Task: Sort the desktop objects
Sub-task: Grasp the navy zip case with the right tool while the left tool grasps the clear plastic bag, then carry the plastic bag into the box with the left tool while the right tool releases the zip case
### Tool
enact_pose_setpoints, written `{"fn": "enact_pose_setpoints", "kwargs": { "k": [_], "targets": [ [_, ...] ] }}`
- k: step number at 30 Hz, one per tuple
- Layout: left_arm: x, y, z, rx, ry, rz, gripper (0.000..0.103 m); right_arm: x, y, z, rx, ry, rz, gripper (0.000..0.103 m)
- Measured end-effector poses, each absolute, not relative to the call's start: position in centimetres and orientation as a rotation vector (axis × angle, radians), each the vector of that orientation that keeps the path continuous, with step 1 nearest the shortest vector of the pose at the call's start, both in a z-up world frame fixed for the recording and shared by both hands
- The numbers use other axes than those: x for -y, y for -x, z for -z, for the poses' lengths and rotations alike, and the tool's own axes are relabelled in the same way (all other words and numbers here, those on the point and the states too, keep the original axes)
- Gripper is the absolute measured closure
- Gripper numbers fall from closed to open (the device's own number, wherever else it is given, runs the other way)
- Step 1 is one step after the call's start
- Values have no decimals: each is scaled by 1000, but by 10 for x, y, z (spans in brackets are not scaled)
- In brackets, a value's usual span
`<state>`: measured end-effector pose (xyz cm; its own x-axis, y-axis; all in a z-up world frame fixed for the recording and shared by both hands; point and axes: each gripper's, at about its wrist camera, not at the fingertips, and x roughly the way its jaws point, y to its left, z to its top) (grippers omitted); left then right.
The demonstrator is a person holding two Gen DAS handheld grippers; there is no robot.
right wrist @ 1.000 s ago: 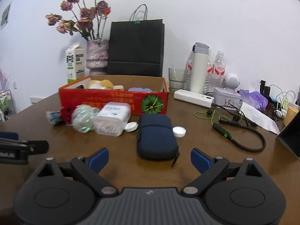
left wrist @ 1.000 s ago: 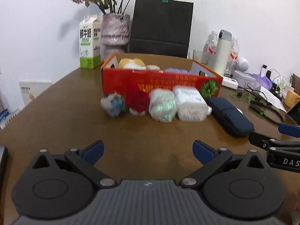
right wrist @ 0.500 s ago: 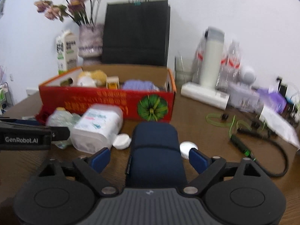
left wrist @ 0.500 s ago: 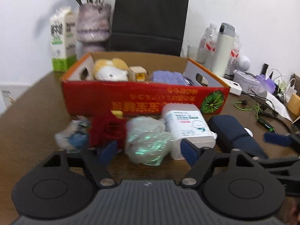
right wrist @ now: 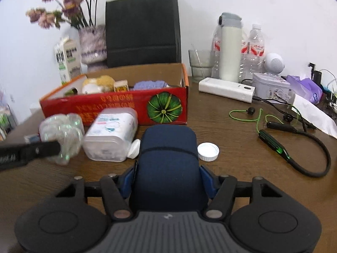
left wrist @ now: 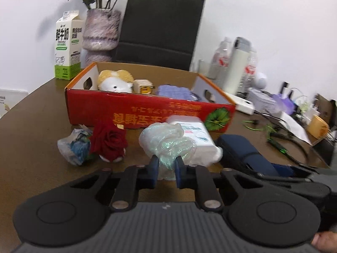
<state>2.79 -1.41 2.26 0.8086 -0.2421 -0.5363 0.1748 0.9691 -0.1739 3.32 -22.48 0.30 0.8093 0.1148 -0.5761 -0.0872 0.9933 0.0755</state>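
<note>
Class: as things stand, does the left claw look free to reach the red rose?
Probably not yet: the left claw is closing on the shiny plastic bag. The red rose itself lies unobstructed beside it.

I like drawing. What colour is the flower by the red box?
Dark red rose; left wrist view.

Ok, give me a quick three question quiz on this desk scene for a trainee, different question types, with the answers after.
1. True or false: the red box lies empty.
2. What sits between the left gripper's closing jaws?
A. red rose
B. iridescent crumpled wrap
C. milk carton
3. Fill in: the right gripper is closing around the dark blue ____.

Key:
1. False; a plush toy and other items lie inside.
2. B, the wrap.
3. Case.
</note>
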Motion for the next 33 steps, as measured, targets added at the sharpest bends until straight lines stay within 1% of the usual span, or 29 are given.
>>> {"fn": "enact_pose_setpoints", "kwargs": {
  "k": [6,15,23,33],
  "targets": [
    [19,27,-39,-538,97,285,88,221,15,-19,-572,-35,-108,42],
    [21,79,-51,-500,100,319,88,212,90,-49,-476,19,-113,42],
    [16,110,-58,-470,96,318,88,206,121,-63,-430,13,-127,42],
    [18,115,-70,-431,90,318,88,199,130,-73,-390,2,-153,42]
  ]
}}
